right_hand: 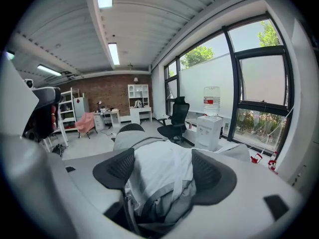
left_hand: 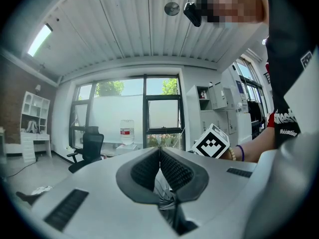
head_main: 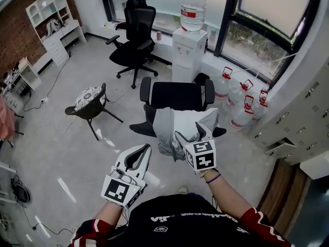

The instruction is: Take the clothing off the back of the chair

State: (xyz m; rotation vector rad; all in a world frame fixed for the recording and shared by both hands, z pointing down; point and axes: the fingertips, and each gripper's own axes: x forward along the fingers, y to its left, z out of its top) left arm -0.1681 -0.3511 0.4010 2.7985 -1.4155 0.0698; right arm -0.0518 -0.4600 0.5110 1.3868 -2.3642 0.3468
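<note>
An office: swivel chairs, water cooler, desks (white, against a brick wall).

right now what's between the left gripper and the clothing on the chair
Nothing: in the head view only bare floor shows in the gap between the left gripper and the grey clothing draped on the chair.

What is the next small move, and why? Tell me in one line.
Probably close the right tongs on the grey garment: their open pads straddle a fold of it where it drapes over the back of the black chair, so a pinch should secure it before any lift.
</note>
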